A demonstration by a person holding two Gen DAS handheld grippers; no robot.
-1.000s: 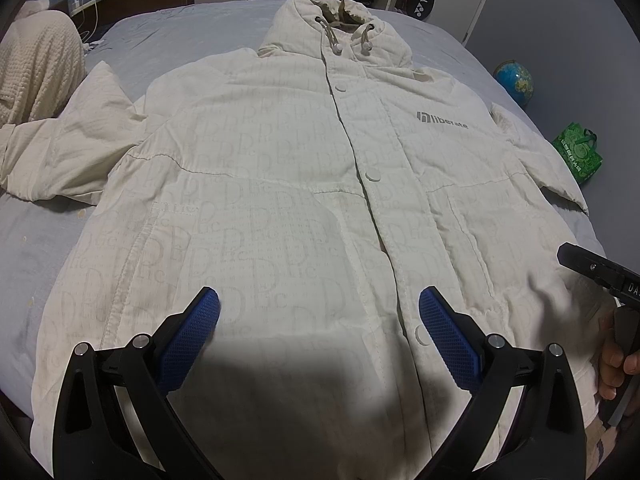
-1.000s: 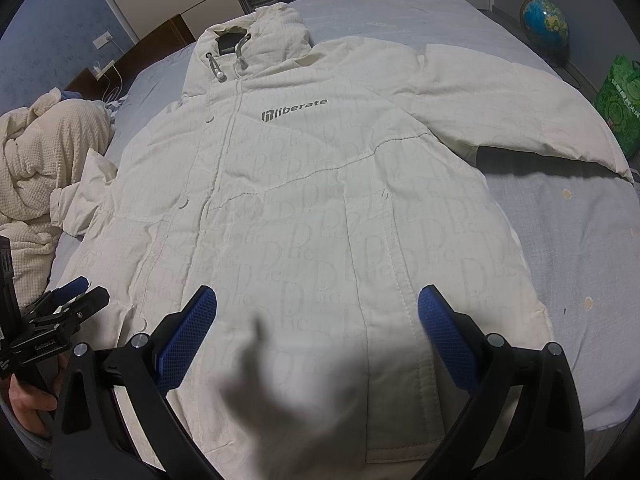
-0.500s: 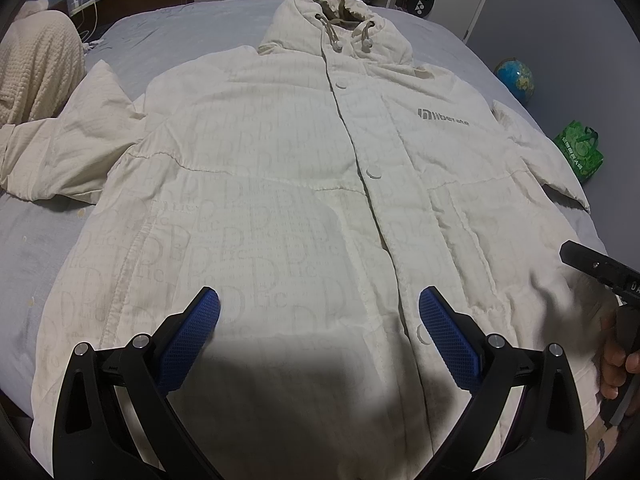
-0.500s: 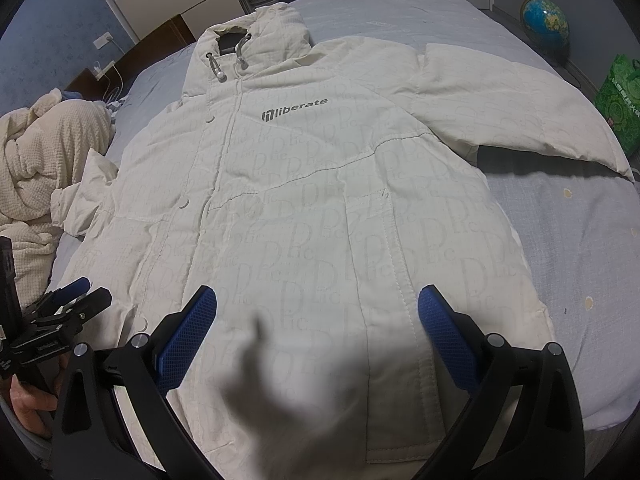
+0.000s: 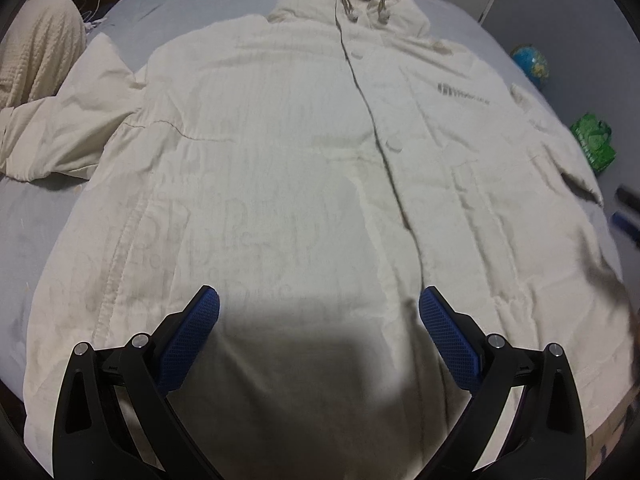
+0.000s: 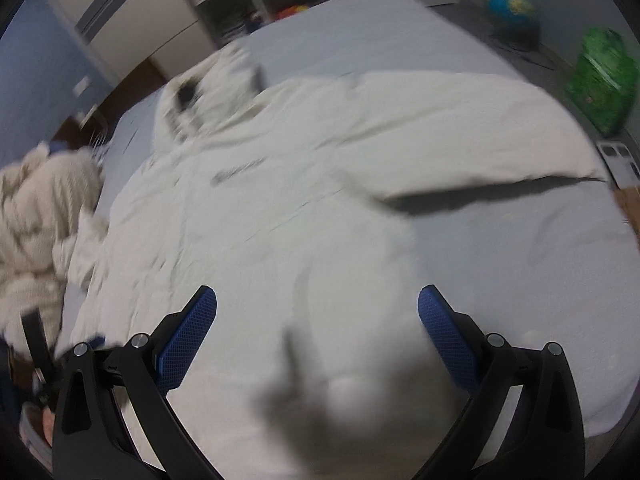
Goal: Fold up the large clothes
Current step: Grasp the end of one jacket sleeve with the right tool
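A large cream hooded jacket [image 5: 300, 152] lies flat, front up and buttoned, on a grey bed [image 5: 36, 220]. Its hood points away from me and both sleeves spread out. My left gripper [image 5: 319, 312] is open and empty, hovering over the jacket's lower hem near the button line. My right gripper [image 6: 317, 312] is open and empty over the jacket's [image 6: 280, 200] lower right part; this view is blurred by motion. The jacket's right sleeve [image 6: 460, 136] stretches to the right. The right gripper's tips also show at the far right edge of the left wrist view [image 5: 624, 208].
A beige knitted blanket [image 5: 36, 52] is heaped on the bed at the left. A globe [image 6: 512, 8] and a green bag [image 6: 604, 76] stand on the floor to the right. Shelves and cupboards [image 6: 224, 4] line the far wall.
Both grippers have moved forward over the jacket. The right one has swung to the right, toward the right sleeve, and its view is now blurred. Both stay open.
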